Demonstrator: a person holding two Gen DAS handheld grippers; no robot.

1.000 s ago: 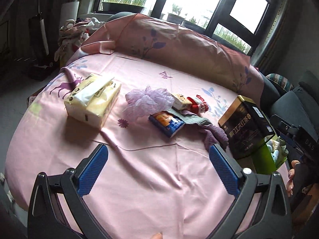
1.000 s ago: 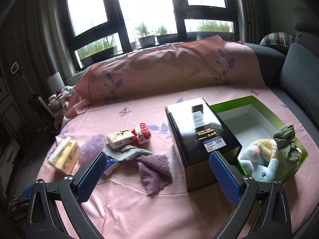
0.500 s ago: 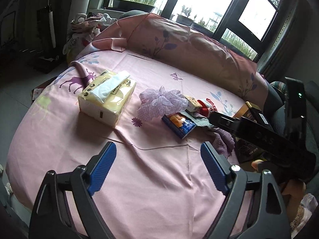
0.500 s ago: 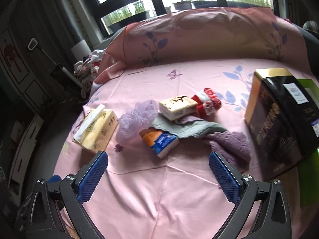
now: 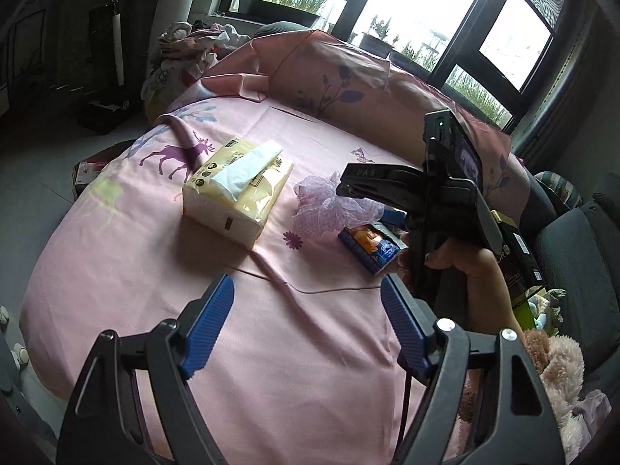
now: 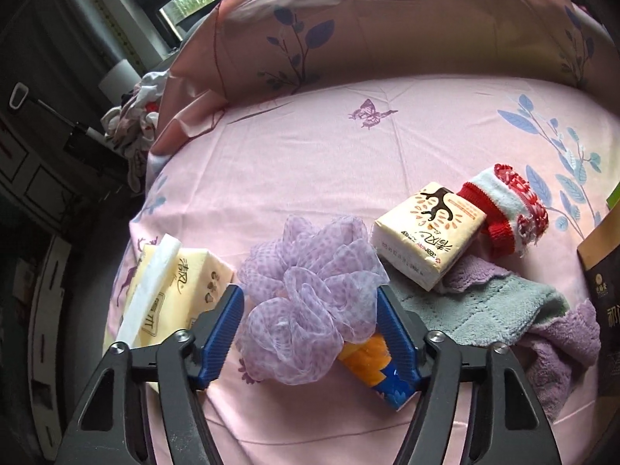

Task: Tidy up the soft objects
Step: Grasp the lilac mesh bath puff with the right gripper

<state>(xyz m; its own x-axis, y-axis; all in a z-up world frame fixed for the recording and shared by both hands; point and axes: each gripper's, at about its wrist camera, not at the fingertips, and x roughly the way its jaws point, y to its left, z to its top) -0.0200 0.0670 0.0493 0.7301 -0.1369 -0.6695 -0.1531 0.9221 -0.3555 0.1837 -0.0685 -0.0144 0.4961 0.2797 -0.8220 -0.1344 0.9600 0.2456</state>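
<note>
Now the right gripper (image 6: 310, 329) is closing around the purple bath puff (image 6: 310, 302) on the pink sheet (image 6: 348, 155), pads not clearly pressing it; the left gripper (image 5: 306, 325) is closing over bare sheet, nothing between its jaws.

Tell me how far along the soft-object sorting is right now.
Done: plush toys already sit in the green box.
In hand: the right gripper straddles the purple bath pouf, its fingers closing around it; not lifted yet. The left gripper hangs over bare sheet, closing on nothing.
Left: grey-green cloth, purple cloth and red-and-white sock lie on the bed.
</note>
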